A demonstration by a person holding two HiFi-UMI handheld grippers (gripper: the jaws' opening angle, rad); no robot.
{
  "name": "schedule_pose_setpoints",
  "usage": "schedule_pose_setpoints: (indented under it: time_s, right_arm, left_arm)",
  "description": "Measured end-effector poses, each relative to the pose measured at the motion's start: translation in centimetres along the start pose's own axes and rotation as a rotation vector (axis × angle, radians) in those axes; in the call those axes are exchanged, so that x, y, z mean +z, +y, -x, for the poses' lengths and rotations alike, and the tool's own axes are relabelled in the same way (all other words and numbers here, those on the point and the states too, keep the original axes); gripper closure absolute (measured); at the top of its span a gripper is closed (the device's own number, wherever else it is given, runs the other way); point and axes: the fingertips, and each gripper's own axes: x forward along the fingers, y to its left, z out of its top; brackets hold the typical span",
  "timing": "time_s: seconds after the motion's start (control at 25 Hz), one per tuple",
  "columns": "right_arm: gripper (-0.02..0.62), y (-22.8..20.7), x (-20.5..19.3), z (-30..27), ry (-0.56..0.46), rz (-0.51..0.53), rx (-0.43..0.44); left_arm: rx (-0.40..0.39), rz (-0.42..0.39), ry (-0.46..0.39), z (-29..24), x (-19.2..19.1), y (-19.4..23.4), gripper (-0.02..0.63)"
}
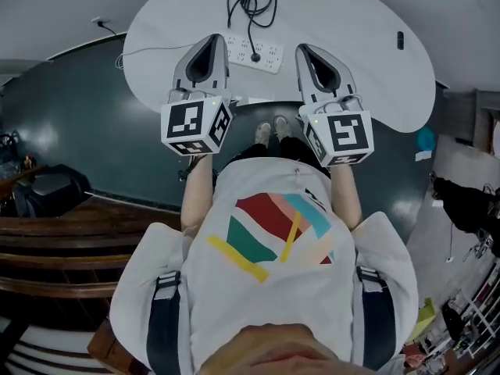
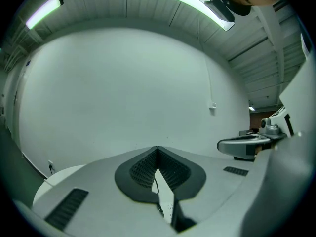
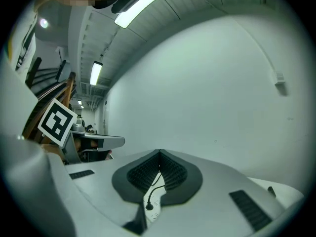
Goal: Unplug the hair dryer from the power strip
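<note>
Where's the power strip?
In the head view, the power strip lies on the white table, between the left gripper and right gripper, near the black cord.

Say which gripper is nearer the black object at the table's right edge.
Right. The right gripper sits left of the object; the left gripper lies farther left, past the power strip.

Long ceiling light strips [image 2: 187, 0] cast cool, even light and glare white in both gripper views. The head view is dimmer, its floor [image 1: 94, 131] dark, its edges strongly bowed by the fisheye lens. Nearest surfaces look soft, perhaps out of focus; shadows are faint.
</note>
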Motion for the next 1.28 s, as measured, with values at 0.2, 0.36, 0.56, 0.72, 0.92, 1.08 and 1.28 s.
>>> schedule_pose_setpoints:
  time_s: [0.2, 0.36, 0.56, 0.72, 0.92, 1.08, 1.28]
  right_arm:
    - [0.586, -0.4, -0.1, -1.5, 0.002, 0.006, 0.045]
    - [0.586, -0.3, -0.4, -2.3, 0.011, 0.005, 0.069]
    - [0.586, -0.4, -1.5, -3.2, 0.038, 0.003, 0.089]
    - [0.586, -0.4, -2.3, -3.7, 0.065, -0.001, 0.101]
    - [0.586, -0.3, -3.4, -4.0, 0.111, 0.000, 0.121]
    - [0.586, -0.1, -4.3, -4.9, 0.143, 0.009, 0.143]
    - [0.586, -0.3, -5.0, -5.4, 0.175, 0.016, 0.168]
  left_arm:
    - [0.034, 0.007, 0.034, -1.0, -1.0, 0.7, 0.592]
    - [0.009, -0.016, 0.110, -2.3, -3.5, 1.5, 0.592]
    - [-0.015, 0.005, 0.305, -5.5, -10.9, 4.5, 0.551]
    - [0.001, 0.045, 0.439, -6.6, -15.3, 7.3, 0.461]
    - [0.026, 0.041, 0.644, -8.1, -21.2, 8.9, 0.411]
    - [0.005, 0.014, 0.746, -9.2, -24.3, 9.4, 0.411]
    - [-0.014, -0.021, 0.789, -9.8, -25.0, 9.5, 0.411]
